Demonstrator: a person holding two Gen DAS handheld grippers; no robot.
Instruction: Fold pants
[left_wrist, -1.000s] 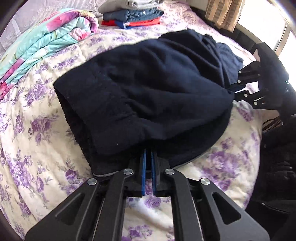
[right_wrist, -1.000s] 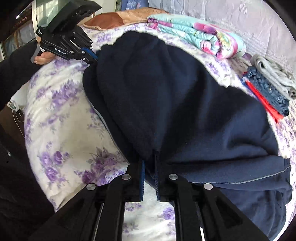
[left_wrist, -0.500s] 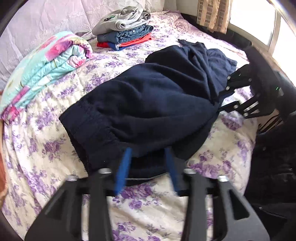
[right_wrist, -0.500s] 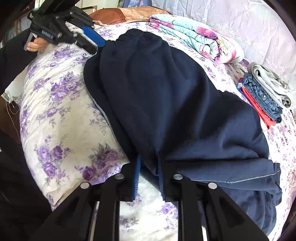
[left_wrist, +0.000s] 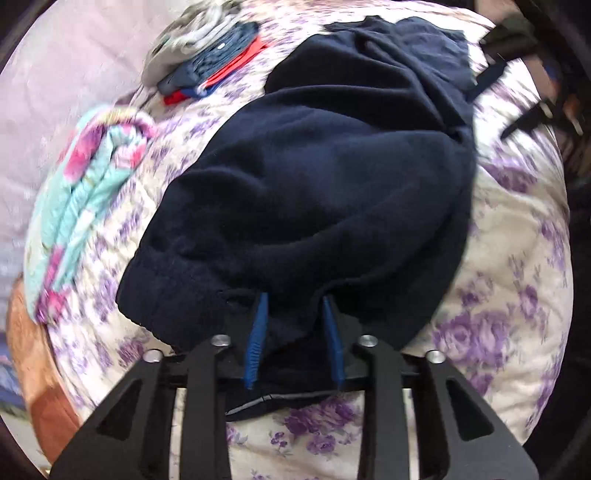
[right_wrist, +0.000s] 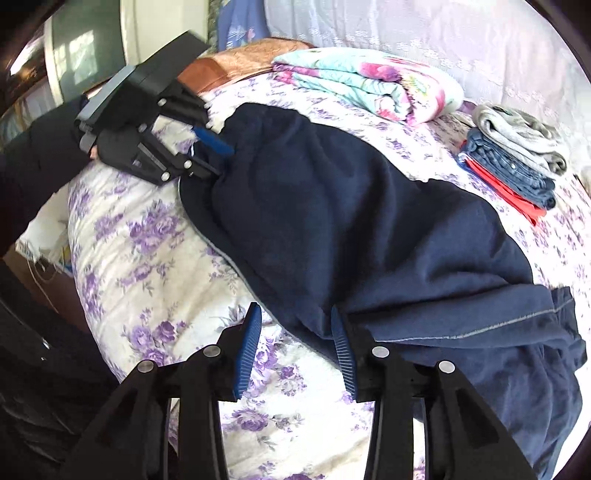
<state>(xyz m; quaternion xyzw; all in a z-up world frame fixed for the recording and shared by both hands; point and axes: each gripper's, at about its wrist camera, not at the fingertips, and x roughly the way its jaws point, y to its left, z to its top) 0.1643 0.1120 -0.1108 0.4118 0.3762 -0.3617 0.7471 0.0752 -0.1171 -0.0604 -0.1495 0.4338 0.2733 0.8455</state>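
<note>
The dark navy pants (left_wrist: 332, 192) lie folded over on the floral bedspread (left_wrist: 509, 295), also in the right wrist view (right_wrist: 351, 229). My left gripper (left_wrist: 293, 299) is open, its blue pads either side of the waistband end, cloth lying loose between them. It also shows in the right wrist view (right_wrist: 210, 151) at the pants' far end. My right gripper (right_wrist: 295, 314) is open at the near fold edge, nothing clamped. In the left wrist view the right gripper (left_wrist: 491, 77) is blurred at the far right.
A folded turquoise and pink quilt (right_wrist: 369, 85) lies at the back. A stack of folded clothes (right_wrist: 513, 155), grey, blue and red, sits beside it. The bed's edge (right_wrist: 74, 229) drops off at the left of the right wrist view.
Both grippers opened and let go of the pants, which now lie flat on the bed. Both have drawn back slightly; the left view is blurred by motion.
</note>
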